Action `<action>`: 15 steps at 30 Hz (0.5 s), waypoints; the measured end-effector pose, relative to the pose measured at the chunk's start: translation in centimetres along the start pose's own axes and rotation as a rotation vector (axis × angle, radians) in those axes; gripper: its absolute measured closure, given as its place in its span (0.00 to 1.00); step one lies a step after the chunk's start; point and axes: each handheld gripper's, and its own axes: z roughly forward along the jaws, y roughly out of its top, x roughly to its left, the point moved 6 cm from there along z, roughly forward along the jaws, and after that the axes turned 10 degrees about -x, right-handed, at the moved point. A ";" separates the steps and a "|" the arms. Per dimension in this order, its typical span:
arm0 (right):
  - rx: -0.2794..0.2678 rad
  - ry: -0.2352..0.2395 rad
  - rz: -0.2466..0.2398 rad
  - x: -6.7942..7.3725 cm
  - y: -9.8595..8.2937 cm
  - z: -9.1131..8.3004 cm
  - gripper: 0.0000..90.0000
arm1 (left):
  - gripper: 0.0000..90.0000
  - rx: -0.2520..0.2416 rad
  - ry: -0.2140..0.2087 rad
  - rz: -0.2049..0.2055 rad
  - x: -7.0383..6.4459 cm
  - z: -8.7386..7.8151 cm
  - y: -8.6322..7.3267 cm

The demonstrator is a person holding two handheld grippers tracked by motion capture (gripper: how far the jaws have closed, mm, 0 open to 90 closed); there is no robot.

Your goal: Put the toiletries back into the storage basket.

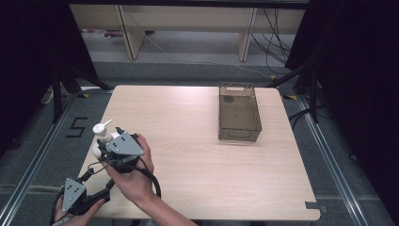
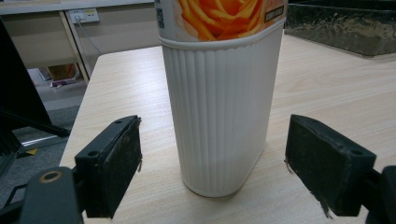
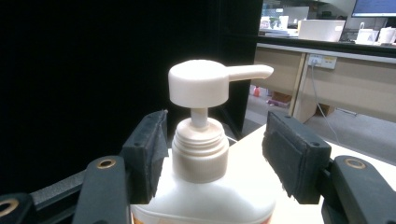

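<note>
While the white pump bottle (image 1: 100,141) stands upright near the front left corner of the desk (image 1: 197,160), both tools are gathered around it. The left tool (image 2: 212,168) sits low at the bottle's ribbed base (image 2: 219,126), its two black jaws spread wide, one on each side of the body, with clear gaps of desk showing between each pad and the plastic; it touches nothing. The bottle's orange label (image 2: 224,14) shows at the top of that view. The right tool (image 3: 215,154) is up at the neck, its jaws likewise apart, flanking the threaded collar (image 3: 200,154) below the pump head (image 3: 201,83). The left pad (image 3: 152,149) stands just beside the collar, and whether it touches cannot be told; the right pad (image 3: 292,156) is clearly off it. The pump's spout (image 3: 250,71) points sideways, toward the right of that view.

In the high view the right tool (image 1: 117,141), with its grey three-cornered plate, lies over the bottle in the person's right hand (image 1: 134,176), while the left tool (image 1: 87,186) is at the desk's front left edge.

Well apart, toward the far right of the desk, stands a dark translucent bin (image 1: 239,113), rectangular and open-topped. Nothing can be made out inside it.
</note>
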 end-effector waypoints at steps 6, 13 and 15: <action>0.006 0.002 0.010 0.3 -0.1 0.3 0.45 | 0.19 0.004 -0.001 0.002 0.0 0.0 0.0; -0.007 0.018 0.005 0.3 -0.1 0.7 0.46 | 0.19 -0.010 -0.004 -0.010 -0.1 0.0 0.1; -0.008 0.017 0.010 0.4 -0.1 0.8 0.46 | 0.19 -0.009 -0.004 -0.008 -0.1 0.0 0.0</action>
